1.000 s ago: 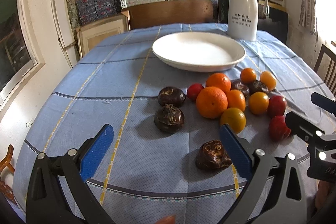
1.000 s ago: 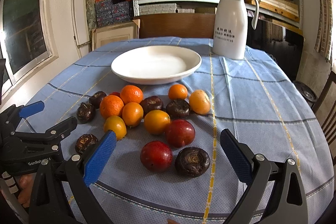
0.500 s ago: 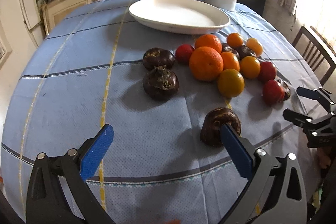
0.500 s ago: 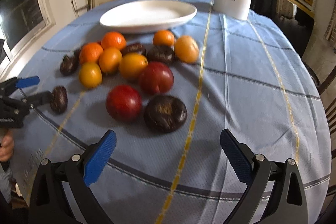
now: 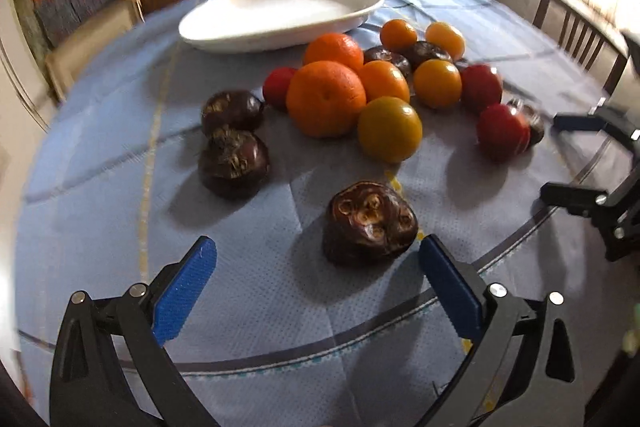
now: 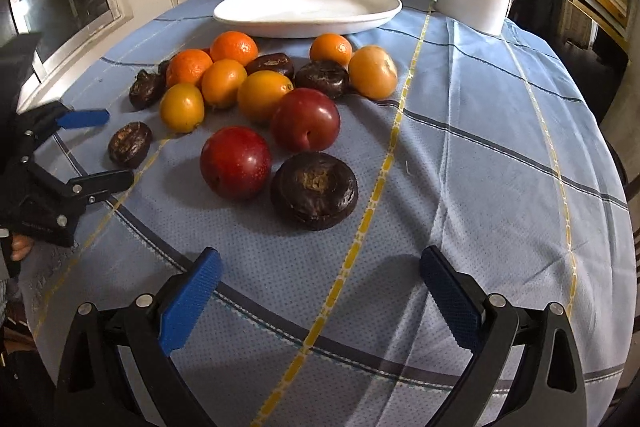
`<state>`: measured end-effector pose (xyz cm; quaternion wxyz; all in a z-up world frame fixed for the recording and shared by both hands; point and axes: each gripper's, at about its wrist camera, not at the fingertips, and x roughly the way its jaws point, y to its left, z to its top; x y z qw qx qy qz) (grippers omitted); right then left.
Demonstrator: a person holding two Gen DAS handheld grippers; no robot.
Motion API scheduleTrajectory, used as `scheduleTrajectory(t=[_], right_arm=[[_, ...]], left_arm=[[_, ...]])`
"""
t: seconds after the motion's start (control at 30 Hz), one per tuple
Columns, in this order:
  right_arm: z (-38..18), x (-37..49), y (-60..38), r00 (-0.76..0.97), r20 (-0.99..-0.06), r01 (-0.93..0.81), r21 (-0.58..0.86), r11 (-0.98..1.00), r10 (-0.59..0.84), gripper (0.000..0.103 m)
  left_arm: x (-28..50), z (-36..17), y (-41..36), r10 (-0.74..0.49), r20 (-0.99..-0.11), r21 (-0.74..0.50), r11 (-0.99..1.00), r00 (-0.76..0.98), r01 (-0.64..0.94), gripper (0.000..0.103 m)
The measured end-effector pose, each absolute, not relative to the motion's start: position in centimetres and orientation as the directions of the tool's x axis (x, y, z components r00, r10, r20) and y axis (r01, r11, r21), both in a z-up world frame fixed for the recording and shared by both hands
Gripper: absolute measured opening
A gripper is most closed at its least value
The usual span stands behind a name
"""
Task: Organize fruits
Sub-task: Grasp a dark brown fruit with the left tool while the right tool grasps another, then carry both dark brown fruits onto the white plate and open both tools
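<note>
Both grippers have dropped closer to the fruit. The left gripper (image 5: 316, 275), jaws wide and empty, has a chestnut (image 5: 370, 223) at its 1 o'clock; the right gripper (image 6: 320, 283), equally wide, faces another (image 6: 315, 191). Closing off-centre could roll either away.

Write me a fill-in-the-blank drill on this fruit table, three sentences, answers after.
1. The white plate holds ____ fruit.
2. The right gripper faces a dark water chestnut lying beside two ____ plums.
3. The fingers of the left gripper are ____ and hold nothing.

Answers: no; red; open
</note>
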<state>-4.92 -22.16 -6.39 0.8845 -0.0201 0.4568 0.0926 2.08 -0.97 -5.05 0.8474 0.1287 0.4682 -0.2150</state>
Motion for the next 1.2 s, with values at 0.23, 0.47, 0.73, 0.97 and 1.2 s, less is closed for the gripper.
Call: scheduleTrajectory(t=[0.23, 0.47, 0.73, 0.97, 1.2], right_arm=[[-5.5, -3.8, -23.8, 0.617, -0.758, -0.144, 0.156, 0.977, 0.212, 0.097], [-5.5, -2.0, -23.2, 0.601, -0.778, -0.163, 0.105, 0.981, 0.183, 0.066], [-5.6, -1.4, -21.5, 0.587, -0.793, -0.232, 0.030, 0.972, 0.165, 0.042], [-5.6, -1.9, -21.9, 0.591, -0.787, -0.237, 0.041, 0.971, 0.178, 0.041], [-3.6, -2.1, -23.3, 0.656, -0.727, -0.194, 0.098, 0.976, 0.203, 0.041]], left_arm=[[1.9, -4.6, -1.4, -0.255, -0.845, 0.027, 0.858, 0.470, 0.513, 0.099], [2.2, -3.8, -3.9, -0.292, -0.814, 0.057, 0.821, 0.503, 0.569, 0.098], [2.3, -4.1, -4.3, -0.337, -0.825, 0.024, 0.781, 0.453, 0.624, 0.050], [0.7, -4.1, -2.7, -0.366, -0.813, -0.003, 0.780, 0.452, 0.626, 0.043], [2.2, -1.3, -0.7, -0.391, -0.755, -0.028, 0.821, 0.526, 0.570, 0.043]])
